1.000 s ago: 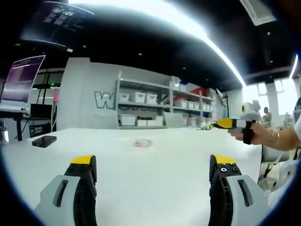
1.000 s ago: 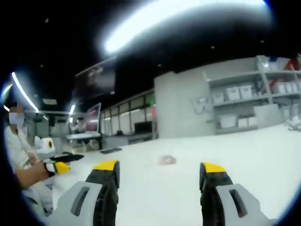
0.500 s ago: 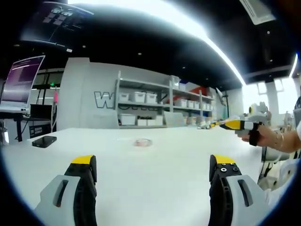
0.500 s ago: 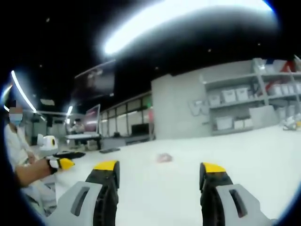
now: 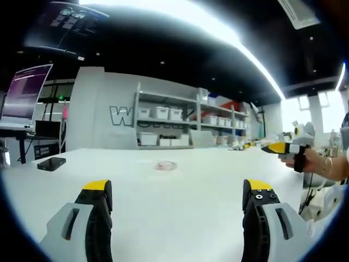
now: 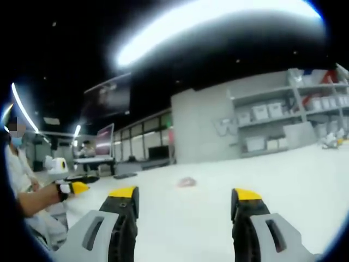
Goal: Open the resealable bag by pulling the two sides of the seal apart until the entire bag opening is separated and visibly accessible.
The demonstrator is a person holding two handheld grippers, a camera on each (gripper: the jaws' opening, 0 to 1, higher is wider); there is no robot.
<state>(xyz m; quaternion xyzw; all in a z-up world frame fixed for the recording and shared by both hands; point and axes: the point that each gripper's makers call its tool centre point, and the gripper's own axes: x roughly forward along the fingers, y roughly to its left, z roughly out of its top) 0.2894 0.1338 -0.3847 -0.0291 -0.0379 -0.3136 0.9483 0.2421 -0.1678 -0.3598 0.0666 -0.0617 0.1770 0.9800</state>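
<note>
Left gripper view: my left gripper (image 5: 177, 199) stands with its grey, yellow-tipped jaws wide apart and nothing between them, low over a broad white table (image 5: 180, 213) whose surface runs bare ahead of the jaws. The small clear resealable bag with pinkish contents (image 5: 165, 165) lies flat near the table's middle, well apart from both jaw tips — open room on every side of it. A flat black phone (image 5: 52, 163) rests near the table's left edge. The far edge of the table meets a grey wall bearing large white lettering, of which I can read only a "W" before grey metal shelving with white storage bins (image 5: 180, 123) hides the rest; the small labels on the bins are too small to read. From the right, my right gripper (image 5: 275, 147) comes into this view, held in a hand past the table's right edge. Right gripper view: the right gripper (image 6: 185, 199) likewise has its jaws parted and empty above the table (image 6: 305, 185), with the bag (image 6: 186, 182) ahead and slightly left of centre, untouched. The left gripper (image 6: 76, 188) appears at the left — its jaw state there I cannot tell.
</note>
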